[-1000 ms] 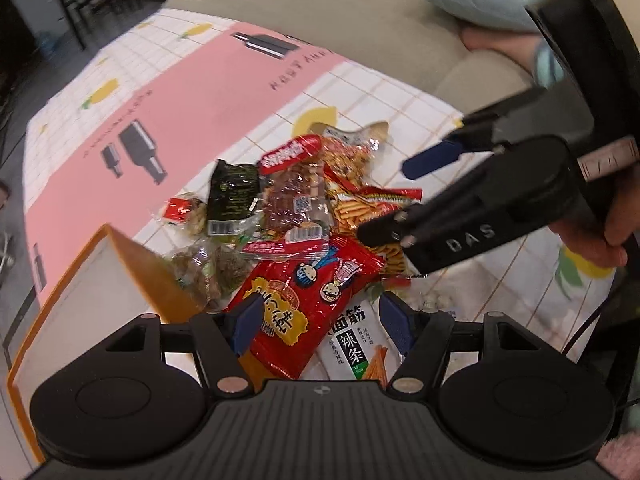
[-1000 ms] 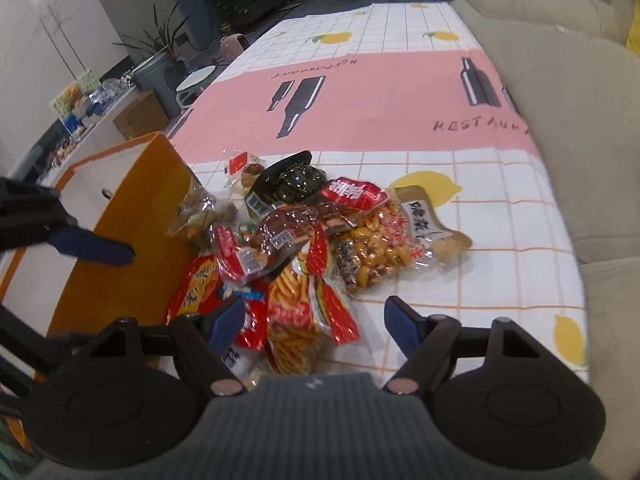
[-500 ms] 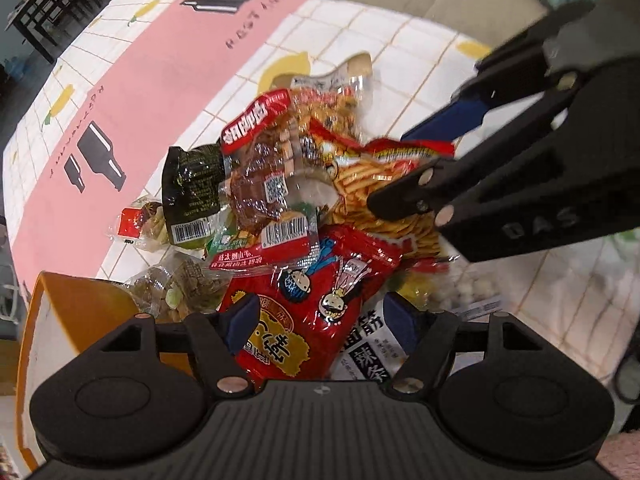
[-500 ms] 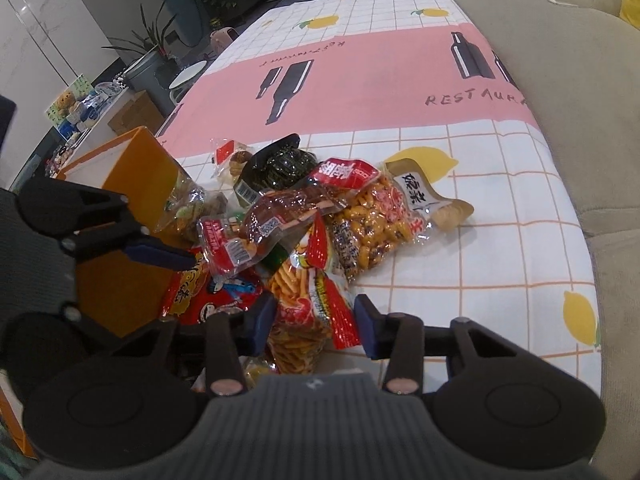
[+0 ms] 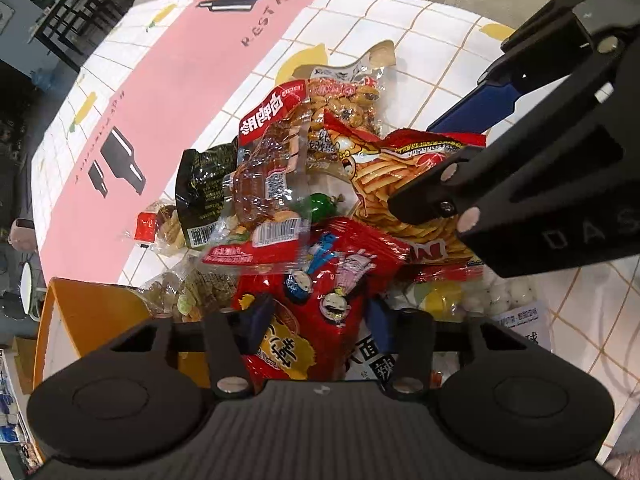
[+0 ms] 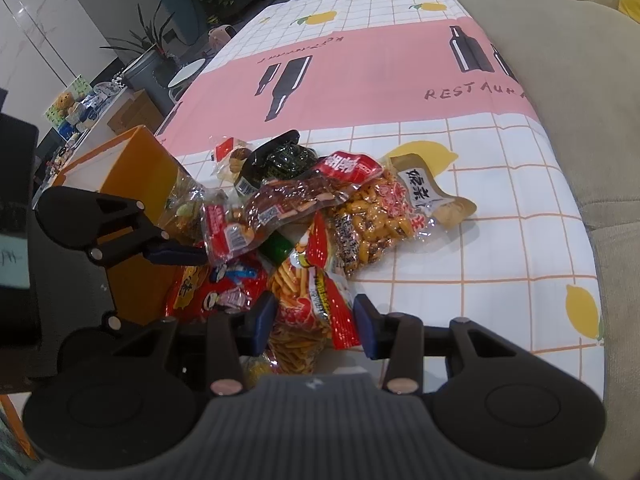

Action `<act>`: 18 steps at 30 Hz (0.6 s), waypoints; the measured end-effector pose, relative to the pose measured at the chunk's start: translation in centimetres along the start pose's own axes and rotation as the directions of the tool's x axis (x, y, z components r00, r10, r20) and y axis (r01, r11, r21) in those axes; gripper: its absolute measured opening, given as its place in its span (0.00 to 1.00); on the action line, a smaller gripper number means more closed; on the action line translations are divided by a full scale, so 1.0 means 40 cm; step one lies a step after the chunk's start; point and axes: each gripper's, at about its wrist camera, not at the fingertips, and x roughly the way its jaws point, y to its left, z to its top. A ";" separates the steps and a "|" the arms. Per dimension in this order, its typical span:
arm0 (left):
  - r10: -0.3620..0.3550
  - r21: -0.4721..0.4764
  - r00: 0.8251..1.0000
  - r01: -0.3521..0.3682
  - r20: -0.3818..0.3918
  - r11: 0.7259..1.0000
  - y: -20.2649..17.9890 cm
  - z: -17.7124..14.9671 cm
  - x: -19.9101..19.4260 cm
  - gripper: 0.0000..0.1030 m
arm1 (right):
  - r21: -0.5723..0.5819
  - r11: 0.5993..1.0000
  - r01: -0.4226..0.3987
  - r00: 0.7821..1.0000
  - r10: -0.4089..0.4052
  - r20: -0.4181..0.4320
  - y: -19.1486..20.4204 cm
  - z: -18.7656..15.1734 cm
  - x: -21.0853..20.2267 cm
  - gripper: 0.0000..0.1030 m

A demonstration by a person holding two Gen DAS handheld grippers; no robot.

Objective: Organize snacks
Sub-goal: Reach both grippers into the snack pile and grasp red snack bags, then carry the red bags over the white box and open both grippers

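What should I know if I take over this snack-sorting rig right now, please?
Left gripper: jaws closing, pads touching the red bag between them.
Right gripper: shut on the fries bag.
Both bags lie in the pile on the tablecloth, beside the orange box.
Done: nothing sorted that I can see; no snack visible in the box.
Left: lift both bags out, then sort the rest of the pile.
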 end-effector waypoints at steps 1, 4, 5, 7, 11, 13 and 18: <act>0.008 -0.004 1.000 -0.008 0.007 1.000 -0.004 -0.003 -0.005 0.47 | -0.001 1.000 0.002 1.000 -0.002 -0.002 0.000 0.000 -0.002 0.39; 0.012 -0.047 0.999 -0.010 0.036 0.999 0.002 -0.010 -0.017 0.42 | -0.009 1.000 0.009 1.000 -0.010 -0.007 0.001 -0.001 -0.012 0.35; 0.011 -0.073 0.999 -0.008 0.049 0.997 0.008 -0.014 -0.026 0.38 | -0.010 1.000 0.012 1.000 -0.012 -0.008 0.001 -0.002 -0.017 0.33; 0.022 -0.117 0.997 -0.013 0.077 0.993 0.017 -0.022 -0.050 0.32 | -0.008 1.000 0.016 1.000 -0.016 -0.005 -0.002 -0.004 -0.029 0.31; 0.005 -0.220 0.992 0.023 0.124 0.975 0.046 -0.036 -0.094 0.26 | -0.004 1.000 0.025 1.000 -0.025 0.004 -0.010 -0.016 -0.051 0.27; -0.003 -0.270 0.988 0.046 0.157 0.962 0.058 -0.045 -0.118 0.24 | -0.004 1.000 0.028 1.000 -0.028 0.013 -0.010 -0.021 -0.063 0.26; 0.006 -0.359 0.969 0.085 0.245 0.930 0.068 -0.072 -0.208 0.24 | -0.010 1.000 0.017 0.998 -0.016 0.068 -0.003 -0.031 -0.122 0.25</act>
